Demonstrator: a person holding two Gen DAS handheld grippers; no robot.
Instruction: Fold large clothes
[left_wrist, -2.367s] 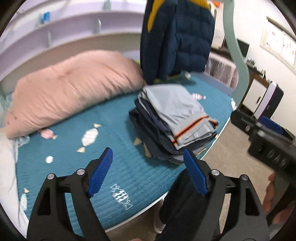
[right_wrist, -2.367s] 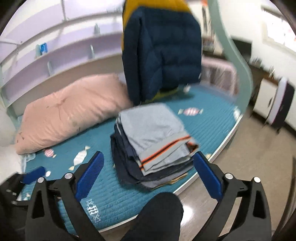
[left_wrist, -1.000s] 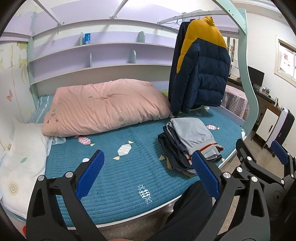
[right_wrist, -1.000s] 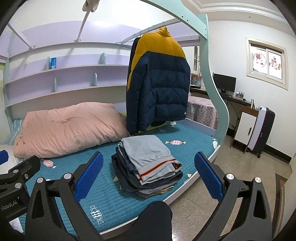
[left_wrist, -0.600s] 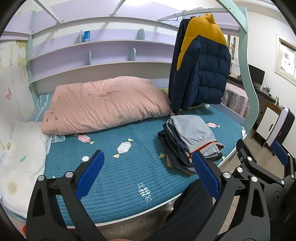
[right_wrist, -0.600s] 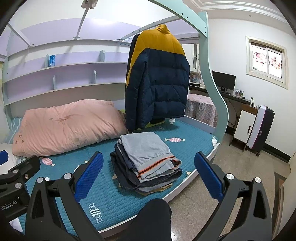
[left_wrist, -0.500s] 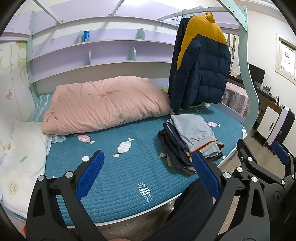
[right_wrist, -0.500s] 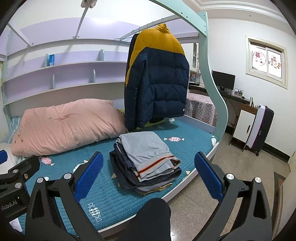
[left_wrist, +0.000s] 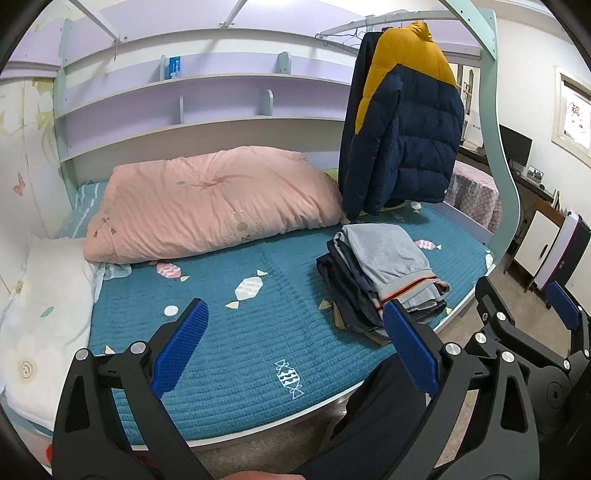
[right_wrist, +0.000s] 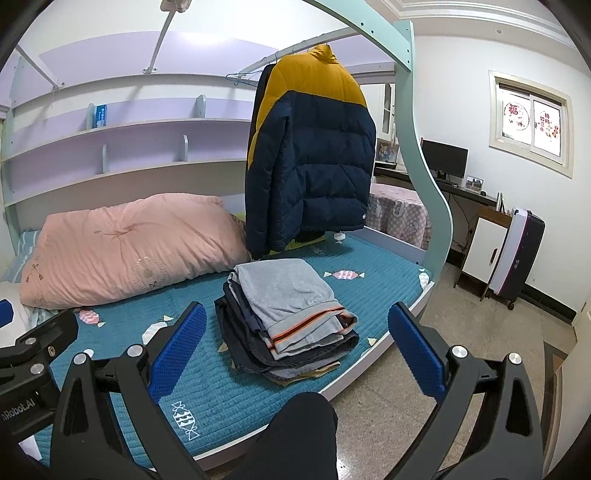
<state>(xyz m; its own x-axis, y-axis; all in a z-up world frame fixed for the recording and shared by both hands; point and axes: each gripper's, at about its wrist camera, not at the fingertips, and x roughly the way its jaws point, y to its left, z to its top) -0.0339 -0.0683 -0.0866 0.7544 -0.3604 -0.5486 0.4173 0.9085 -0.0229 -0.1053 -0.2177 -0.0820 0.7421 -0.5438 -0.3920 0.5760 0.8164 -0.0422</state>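
Folded clothes stack on bed; left gripper and right gripper drawn back, fingers spread, empty: fold apparently finished.

Both wrist cameras look from off the bed's long edge, facing across it toward the shelved wall, set well back. The left view aims at the pink duvet; the right view sits further right, taking in floor. Both share the stack of folded clothes and hanging jacket.
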